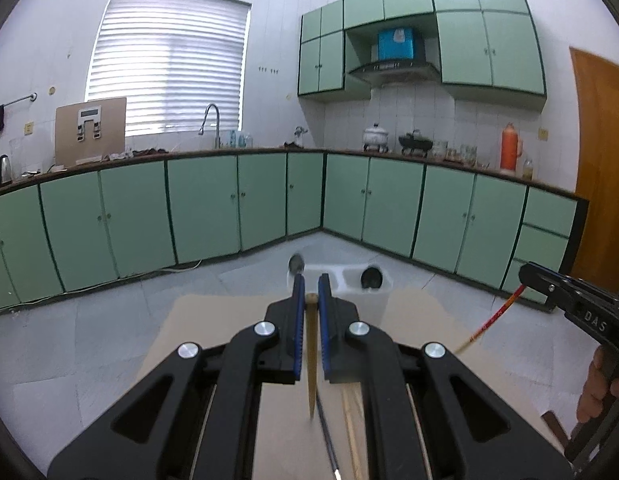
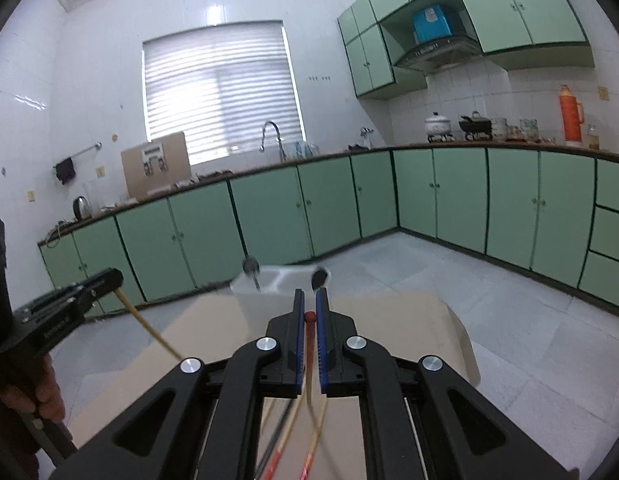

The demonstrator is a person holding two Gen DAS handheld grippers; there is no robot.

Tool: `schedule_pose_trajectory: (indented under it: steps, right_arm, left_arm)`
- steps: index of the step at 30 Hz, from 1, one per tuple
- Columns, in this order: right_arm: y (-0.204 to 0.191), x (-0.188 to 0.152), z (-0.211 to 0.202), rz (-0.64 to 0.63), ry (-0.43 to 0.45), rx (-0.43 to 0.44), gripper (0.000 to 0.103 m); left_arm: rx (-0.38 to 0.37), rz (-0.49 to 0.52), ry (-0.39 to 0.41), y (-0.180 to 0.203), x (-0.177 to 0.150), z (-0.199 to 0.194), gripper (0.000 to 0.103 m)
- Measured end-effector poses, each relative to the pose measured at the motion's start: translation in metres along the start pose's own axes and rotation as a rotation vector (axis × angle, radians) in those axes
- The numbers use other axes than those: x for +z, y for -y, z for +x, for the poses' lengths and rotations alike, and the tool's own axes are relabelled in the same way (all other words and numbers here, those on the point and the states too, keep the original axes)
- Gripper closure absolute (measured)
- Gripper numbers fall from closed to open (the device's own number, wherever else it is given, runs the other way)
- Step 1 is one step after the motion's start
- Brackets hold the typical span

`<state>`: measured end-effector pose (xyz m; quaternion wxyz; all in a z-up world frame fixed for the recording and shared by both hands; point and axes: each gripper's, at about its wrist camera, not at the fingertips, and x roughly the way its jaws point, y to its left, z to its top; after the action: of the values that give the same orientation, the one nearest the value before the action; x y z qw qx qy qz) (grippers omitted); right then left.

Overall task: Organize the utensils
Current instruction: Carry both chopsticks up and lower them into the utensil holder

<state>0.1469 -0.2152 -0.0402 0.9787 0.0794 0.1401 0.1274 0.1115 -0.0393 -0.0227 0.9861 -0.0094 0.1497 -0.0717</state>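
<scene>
Two grippers each pinch one chopstick: left gripper [image 1: 309, 292] a bamboo chopstick [image 1: 311, 360], right gripper [image 2: 310, 304] a red chopstick [image 2: 309, 344]. Held only near their tops, either could swing and miss the white holder [image 2: 269, 280].

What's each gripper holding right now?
Left gripper: shut on a tan chopstick.
Right gripper: shut on a red chopstick.

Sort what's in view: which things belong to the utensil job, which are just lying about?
Job: tan chopstick in left claw; red chopstick in right claw; white holder; loose chopsticks.
Lying about: kettle, orange thermos, white pot.
</scene>
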Motion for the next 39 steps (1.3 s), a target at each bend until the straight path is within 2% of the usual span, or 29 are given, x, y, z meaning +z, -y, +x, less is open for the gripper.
schedule_pose_trajectory:
  steps: [12,21,24,29,32,39]
  right_arm:
    - [-0.015,0.083,0.037,-0.077,0.131,0.091,0.097]
    - [-0.022,0.136,0.098,-0.101,0.208,0.097,0.097]
    - [-0.024,0.14,0.12,-0.11,0.204,0.092,0.097]
    - [-0.024,0.13,0.154,-0.135,0.166,0.064,0.097]
    - [-0.022,0.117,0.168,-0.134,0.128,0.064,0.097]
    - [-0.017,0.096,0.187,-0.122,0.076,0.059,0.097]
  left_arm:
    - [-0.05,-0.009,0.122,0.006,0.062,0.029,0.097]
    - [-0.056,-0.016,0.194,0.006,0.11,0.074,0.097]
    - [-0.056,-0.028,0.208,0.005,0.119,0.091,0.097]
    - [-0.07,-0.064,0.174,0.0,0.119,0.117,0.097]
    - [-0.1,-0.088,0.189,-0.002,0.12,0.115,0.097]
    - [-0.099,-0.067,0.244,0.002,0.129,0.112,0.097]
